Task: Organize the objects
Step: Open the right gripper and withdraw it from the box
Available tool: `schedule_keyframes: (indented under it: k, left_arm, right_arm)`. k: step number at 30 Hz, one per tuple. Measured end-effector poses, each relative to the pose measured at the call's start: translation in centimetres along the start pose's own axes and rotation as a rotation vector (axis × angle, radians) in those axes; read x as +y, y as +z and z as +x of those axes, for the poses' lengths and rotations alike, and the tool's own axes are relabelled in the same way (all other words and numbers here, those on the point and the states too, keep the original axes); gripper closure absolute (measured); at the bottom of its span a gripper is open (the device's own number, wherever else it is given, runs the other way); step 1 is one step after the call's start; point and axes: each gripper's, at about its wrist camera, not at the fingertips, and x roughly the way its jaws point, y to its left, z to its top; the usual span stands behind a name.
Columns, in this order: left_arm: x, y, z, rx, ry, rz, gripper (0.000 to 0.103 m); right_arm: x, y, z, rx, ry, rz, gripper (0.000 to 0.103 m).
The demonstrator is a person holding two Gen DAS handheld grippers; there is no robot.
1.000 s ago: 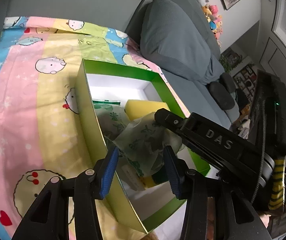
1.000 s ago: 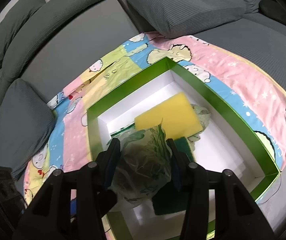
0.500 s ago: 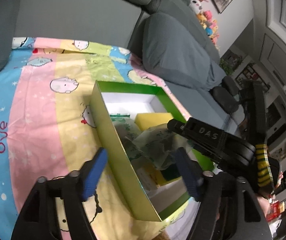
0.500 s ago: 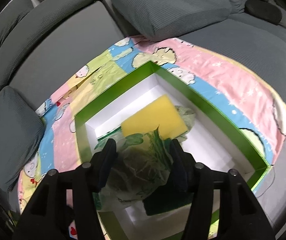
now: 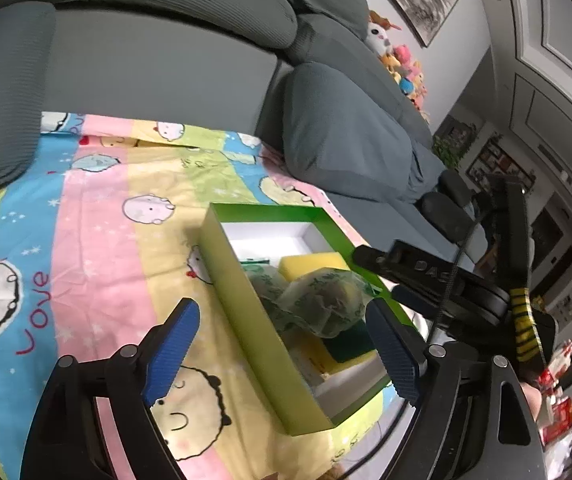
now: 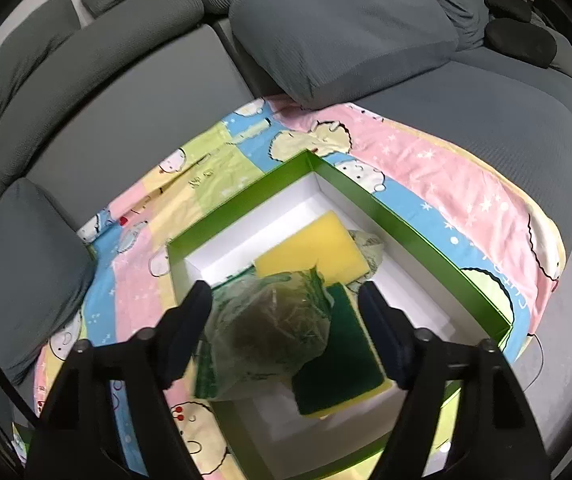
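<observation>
left gripper (image 5: 281, 348) jaws just opening, wide, straddling green box (image 5: 245, 292) wall | right gripper (image 6: 286, 320) just opening, clear of printed bag (image 6: 269, 328) in box | right view only: green scouring side of sponge (image 6: 338, 360)

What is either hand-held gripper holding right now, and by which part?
Nothing. Both hand-held grippers, left and right, have just opened; the bagged bundle lies released in the green box.

Bag (image 6: 269, 332) on sponges (image 6: 338, 364) in box (image 6: 426, 232)
</observation>
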Motion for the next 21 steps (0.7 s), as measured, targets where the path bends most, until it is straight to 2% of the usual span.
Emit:
schedule_keyframes:
  k: [7, 11, 15, 21]
  left_arm:
    - [1.2, 0.1, -1.4, -0.020, 0.014, -0.011, 0.017]
    - [1.8, 0.2, -2.3, -0.041, -0.004, -0.016, 0.017]
    - [2.4, 0.2, -2.8, -0.050, -0.014, -0.032, 0.007]
    - [2.5, 0.2, -3.8, -0.070, -0.029, -0.027, 0.007]
  right_arm:
    - [0.7, -0.2, -2.5, -0.061, 0.019, -0.009, 0.018]
    - [1.1, -0.3, -3.9, -0.108, 0.029, -0.016, 0.008]
    - [1.7, -0.6, -5.6, -0.154, 0.018, -0.020, 0.006]
    - [2.5, -1.0, -6.4, -0.179, -0.025, -0.036, 0.005]
